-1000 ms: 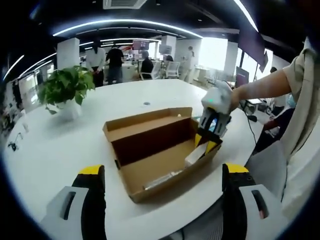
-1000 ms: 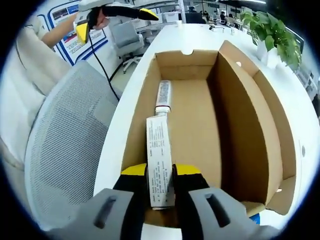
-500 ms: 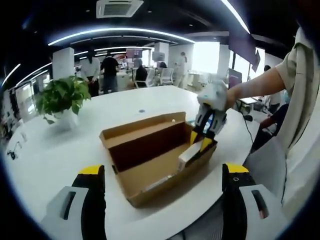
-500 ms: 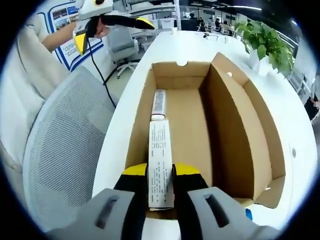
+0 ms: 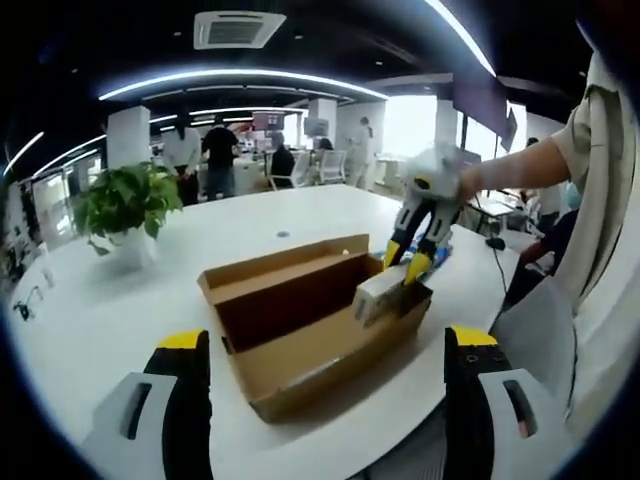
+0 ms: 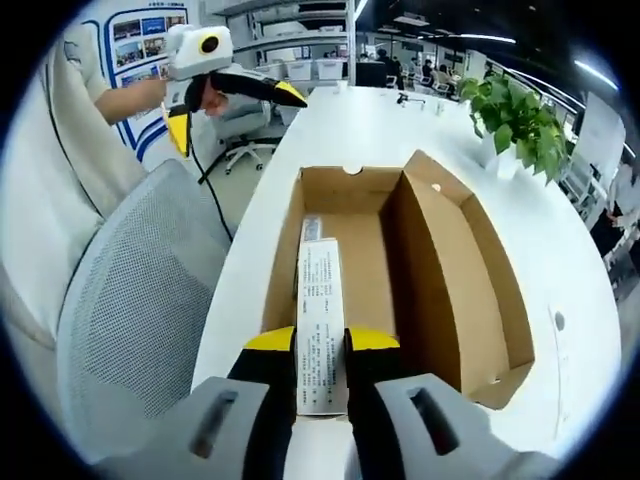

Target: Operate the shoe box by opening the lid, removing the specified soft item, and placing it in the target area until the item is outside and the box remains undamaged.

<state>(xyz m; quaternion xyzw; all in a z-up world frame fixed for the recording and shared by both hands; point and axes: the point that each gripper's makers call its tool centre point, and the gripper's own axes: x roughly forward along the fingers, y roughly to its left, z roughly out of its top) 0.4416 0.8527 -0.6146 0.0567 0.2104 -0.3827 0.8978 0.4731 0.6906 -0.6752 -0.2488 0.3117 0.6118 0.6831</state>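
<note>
We saw the box (image 5: 310,325) open on the white tabletop (image 5: 120,300), lid flap standing up along its far side in the left gripper view. The right hand-held gripper (image 6: 320,345) was clamped on a long white carton (image 6: 320,340) with printed text, jaws pressed to both its sides. In the left gripper view that right hand-held gripper (image 5: 405,265) held the carton (image 5: 378,292) lifted above the box's right end, roughly at rim level and tilted. In the right gripper view another tube-like item (image 6: 311,230) lay on the box (image 6: 400,270) floor by the left wall, partly hidden behind the carton. The left hand-held gripper (image 5: 325,350) had jaws wide apart, holding nothing, near the box's front edge; it also showed raised at upper left in the right gripper view (image 6: 235,95). A potted plant (image 5: 125,200) stood on the tabletop, well apart from the box. A mesh chair (image 6: 130,330) stood beside the tabletop (image 6: 340,120).
</note>
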